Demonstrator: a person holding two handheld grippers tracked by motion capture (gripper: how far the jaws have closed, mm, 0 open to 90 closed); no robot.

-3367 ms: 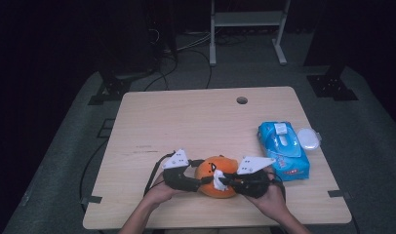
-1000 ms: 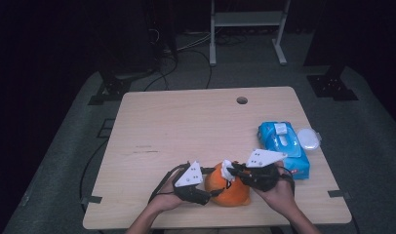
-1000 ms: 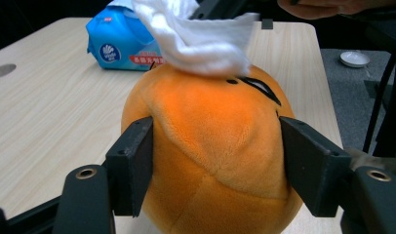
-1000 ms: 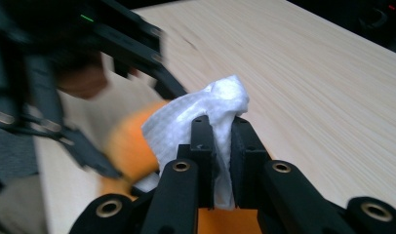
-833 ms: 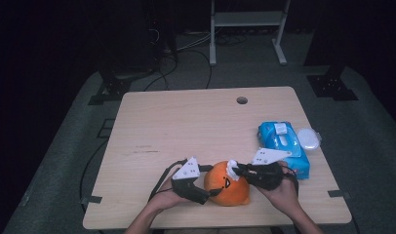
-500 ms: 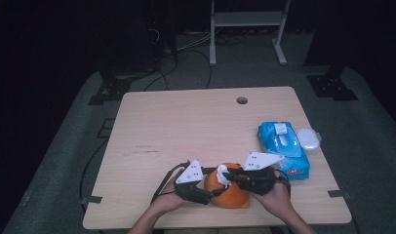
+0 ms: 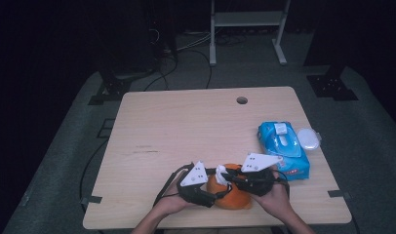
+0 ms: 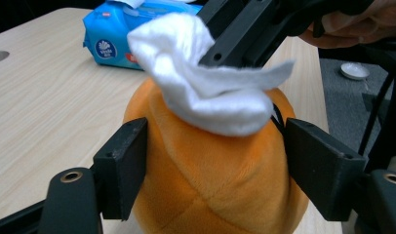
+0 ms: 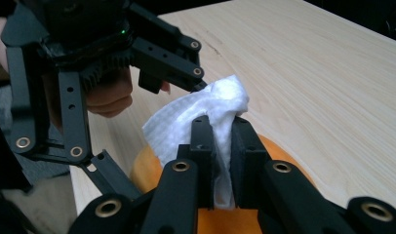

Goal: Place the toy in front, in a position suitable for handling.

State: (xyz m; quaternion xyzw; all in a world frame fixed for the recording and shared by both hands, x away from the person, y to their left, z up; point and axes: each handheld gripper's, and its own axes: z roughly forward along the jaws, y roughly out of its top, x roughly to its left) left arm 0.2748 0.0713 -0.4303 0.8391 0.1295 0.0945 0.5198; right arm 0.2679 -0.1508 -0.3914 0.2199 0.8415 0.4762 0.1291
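Observation:
An orange plush toy stands near the table's front edge. My left gripper grips it from the left. In the left gripper view its jaws press on both sides of the plush, though they have just been opening a little. My right gripper comes in from the right, shut on a crumpled white wipe. The wipe rests on the top of the plush. In the right gripper view the jaws pinch the wipe above the orange plush.
A blue pack of wipes lies at the table's right edge, also seen as the blue pack behind the plush. A small white lid sits beside it. The wooden table has a cable hole near its back edge.
Since the oldest frame both hands and the plush have shifted a little to the right. Over the last second the right gripper slid the wipe slightly leftward across the plush's top.

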